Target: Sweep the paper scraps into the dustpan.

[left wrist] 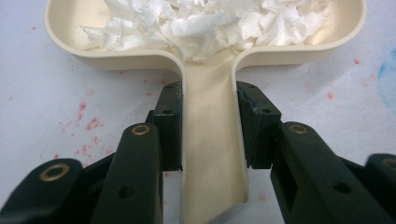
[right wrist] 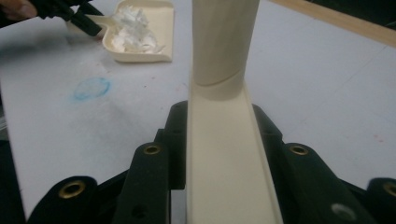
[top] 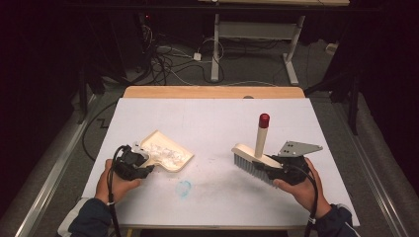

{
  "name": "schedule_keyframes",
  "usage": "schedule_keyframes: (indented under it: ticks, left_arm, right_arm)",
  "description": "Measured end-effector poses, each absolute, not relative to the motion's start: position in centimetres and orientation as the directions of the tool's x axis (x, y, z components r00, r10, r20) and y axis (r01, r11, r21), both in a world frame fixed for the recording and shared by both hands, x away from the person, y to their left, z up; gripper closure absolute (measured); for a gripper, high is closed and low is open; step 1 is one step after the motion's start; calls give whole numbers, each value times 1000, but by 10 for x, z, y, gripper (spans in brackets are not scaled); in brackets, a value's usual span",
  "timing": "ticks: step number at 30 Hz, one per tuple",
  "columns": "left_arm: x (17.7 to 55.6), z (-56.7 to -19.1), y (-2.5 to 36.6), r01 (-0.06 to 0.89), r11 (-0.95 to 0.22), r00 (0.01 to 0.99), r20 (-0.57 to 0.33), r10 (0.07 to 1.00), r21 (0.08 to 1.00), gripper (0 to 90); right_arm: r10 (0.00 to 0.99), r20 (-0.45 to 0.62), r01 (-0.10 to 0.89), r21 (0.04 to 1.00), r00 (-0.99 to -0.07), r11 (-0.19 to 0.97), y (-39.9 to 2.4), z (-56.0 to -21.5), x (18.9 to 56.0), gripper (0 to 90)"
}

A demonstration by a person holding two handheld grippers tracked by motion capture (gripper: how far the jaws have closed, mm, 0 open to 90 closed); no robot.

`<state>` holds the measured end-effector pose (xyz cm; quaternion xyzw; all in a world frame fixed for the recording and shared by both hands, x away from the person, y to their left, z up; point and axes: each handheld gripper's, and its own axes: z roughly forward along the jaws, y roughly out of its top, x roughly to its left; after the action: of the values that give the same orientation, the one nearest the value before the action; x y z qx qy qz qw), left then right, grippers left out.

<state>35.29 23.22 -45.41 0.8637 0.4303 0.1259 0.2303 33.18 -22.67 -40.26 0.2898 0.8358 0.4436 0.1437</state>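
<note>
Left gripper (top: 132, 164): I had its jaws clamped on the handle of the dustpan (top: 165, 150), one pad on each side; in the left gripper view the handle (left wrist: 212, 154) ran straight down between them.
Dustpan: it sat left of centre on the table (top: 212, 118), and I couldn't tell whether it rested flat or hung just clear.
Paper (top: 164, 154): crumpled white scraps were heaped in the pan, some crowding the throat where the handle began.
Stain (top: 183, 188): a faint blue smear lay on the table between the two tools, nearer me.
Brush (top: 252, 162): it was right of centre, bristles down and at or just above the table, with the red-capped post (top: 262, 136) standing up.
Right gripper (top: 280, 171): I had it closed on the brush's cream back, which filled the gap between the jaws in the right gripper view (right wrist: 224, 154).
Risk, pan: I judged that any tilt toward the open lip would spill the scraps, since the heap was loose and high.
Risk, grip: the handle was smooth and tapered, so a quick swing could let it twist in the pads.
Risk, brush: a careless sweep toward the pan could knock it and scatter paper.
</note>
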Motion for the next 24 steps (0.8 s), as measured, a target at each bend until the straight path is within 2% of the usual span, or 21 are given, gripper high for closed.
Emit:
schedule_keyframes:
  ticks: [10,24]
  left_arm:
    - [349,-455,240,699,-500,571,22,820,511,636]
    - [348,-454,248,713,-477,544,24,839,513,636]
  right_arm:
    - [576,34,380,783,-817,492,-244,-401,319,676]
    - [601,42,429,739,-798,519,-270,-402,322,675]
